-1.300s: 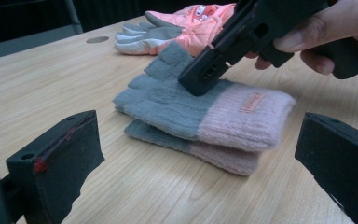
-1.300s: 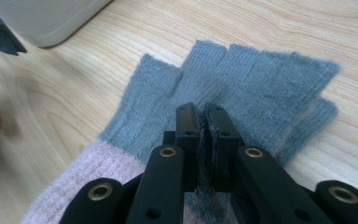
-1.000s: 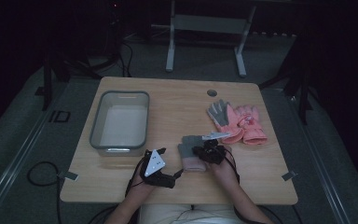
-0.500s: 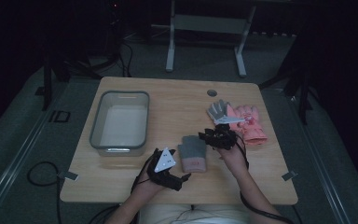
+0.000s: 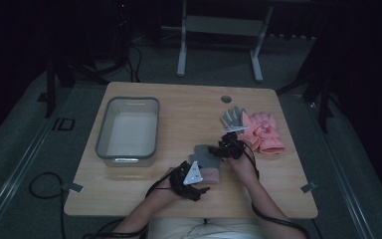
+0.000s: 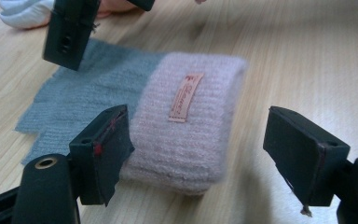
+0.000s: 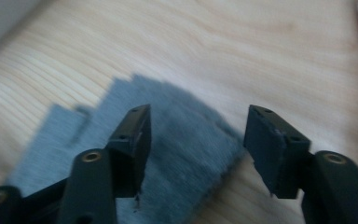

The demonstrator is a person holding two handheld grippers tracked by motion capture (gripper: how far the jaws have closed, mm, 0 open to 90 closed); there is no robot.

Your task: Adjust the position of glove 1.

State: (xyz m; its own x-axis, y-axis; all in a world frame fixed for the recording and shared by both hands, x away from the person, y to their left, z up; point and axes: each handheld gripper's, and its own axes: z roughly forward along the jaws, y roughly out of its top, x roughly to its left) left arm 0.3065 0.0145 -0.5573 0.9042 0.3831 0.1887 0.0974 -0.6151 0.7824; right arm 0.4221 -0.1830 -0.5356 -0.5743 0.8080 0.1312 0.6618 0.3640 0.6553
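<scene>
On the left of the bench (image 5: 129, 194) the grey tub (image 5: 128, 130) stands where it stood a second ago, apart from the work and untouched. Just right of it, near the front edge, our left gripper (image 5: 191, 178) has crept a little forward and now sits just short of the knit glove (image 5: 206, 162); in the left gripper view its jaws are spread wide, one to each side of the pink cuff (image 6: 186, 126) with its small label (image 6: 185, 97), gripping nothing. The glove lies flat on the bench, pink cuff toward us and grey fingers (image 6: 81, 93) pointing away. The bigger change is further right: our right gripper (image 5: 229, 148), which half a second ago was out by the pile of gloves (image 5: 258, 130), has swung back and now hangs over the grey end of this glove. In the right gripper view its jaws also stand wide open above the grey knit (image 7: 186, 135), with nothing between them; the blur there suggests the hand is moving. We judge that the pile was left alone and that both grippers are settling on the one glove, left at the cuff and right at the fingers. The likely next step is to close on both ends and lift, perhaps toward the tub, though neither grip is made yet.
</scene>
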